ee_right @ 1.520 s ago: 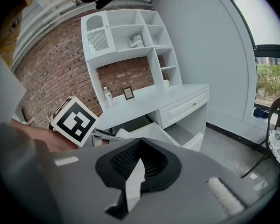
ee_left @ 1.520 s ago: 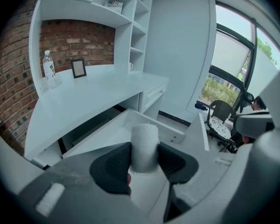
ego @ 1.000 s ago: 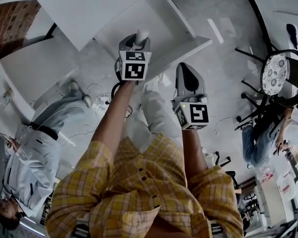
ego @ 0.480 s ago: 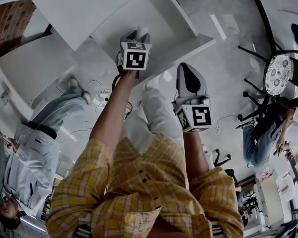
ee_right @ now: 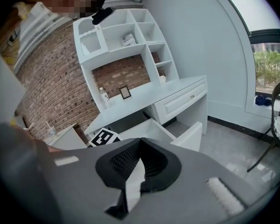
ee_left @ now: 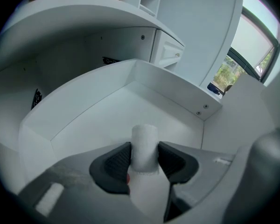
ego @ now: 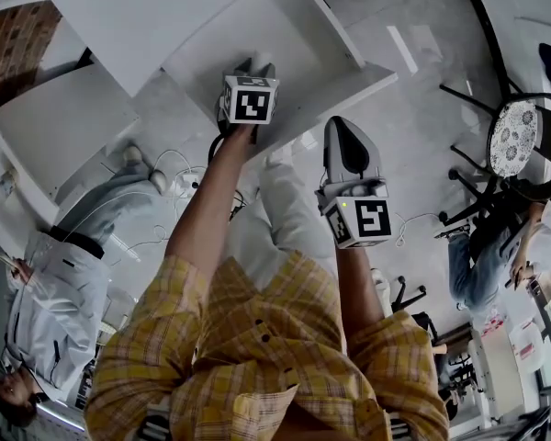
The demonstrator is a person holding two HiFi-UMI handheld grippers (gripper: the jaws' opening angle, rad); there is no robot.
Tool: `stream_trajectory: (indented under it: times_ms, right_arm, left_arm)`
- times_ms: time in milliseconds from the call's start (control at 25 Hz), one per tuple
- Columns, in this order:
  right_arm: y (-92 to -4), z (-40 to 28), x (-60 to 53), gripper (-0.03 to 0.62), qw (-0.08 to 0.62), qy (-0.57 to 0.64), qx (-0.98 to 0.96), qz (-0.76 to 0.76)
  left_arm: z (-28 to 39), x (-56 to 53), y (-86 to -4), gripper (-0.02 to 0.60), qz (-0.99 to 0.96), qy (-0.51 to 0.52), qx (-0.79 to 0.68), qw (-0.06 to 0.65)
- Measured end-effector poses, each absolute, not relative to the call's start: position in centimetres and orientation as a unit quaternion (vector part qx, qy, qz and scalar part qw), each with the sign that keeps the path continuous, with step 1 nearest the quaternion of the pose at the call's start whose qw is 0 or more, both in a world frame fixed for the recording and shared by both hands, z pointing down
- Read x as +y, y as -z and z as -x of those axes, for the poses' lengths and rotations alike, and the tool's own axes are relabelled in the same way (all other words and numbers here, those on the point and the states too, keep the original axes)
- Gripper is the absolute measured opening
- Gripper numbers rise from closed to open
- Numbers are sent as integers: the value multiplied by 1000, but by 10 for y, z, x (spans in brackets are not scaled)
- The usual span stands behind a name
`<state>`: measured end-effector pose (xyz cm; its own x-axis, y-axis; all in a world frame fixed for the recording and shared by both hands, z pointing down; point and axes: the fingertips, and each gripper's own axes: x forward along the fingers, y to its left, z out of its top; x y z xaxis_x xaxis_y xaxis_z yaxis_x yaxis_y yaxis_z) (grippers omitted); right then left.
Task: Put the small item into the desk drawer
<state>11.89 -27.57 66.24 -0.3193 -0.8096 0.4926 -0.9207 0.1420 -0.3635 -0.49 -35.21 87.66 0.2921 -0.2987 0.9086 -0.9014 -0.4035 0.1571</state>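
Left tool [ee_left: 144, 158] clamped on small white cylinder [ee_left: 144, 139], hanging over open desk drawer [ee_left: 102, 113]. Placing step, I'd say. Next: lower onto drawer floor, release. Right tool [ee_right: 139, 164] jaws together, holding nothing, well back from drawer.

No legible words or numbers, coded squares on marker cube [ego: 249, 100], shelf book [ee_right: 128, 39] print unreadable.
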Motion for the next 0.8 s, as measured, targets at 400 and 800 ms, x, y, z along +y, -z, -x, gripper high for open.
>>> stream_trajectory:
  times_ms: [400,800]
  right_arm:
    - [-655,-117,-273,2,81,-308,-755,-574]
    - [-626,-111,-277,2,62,-297,-754,-583]
  left_arm:
    - [6,-350,-867,198,-722,-421,-416,357]
    - [4,-355,-825,198,-737,-405,-419,343]
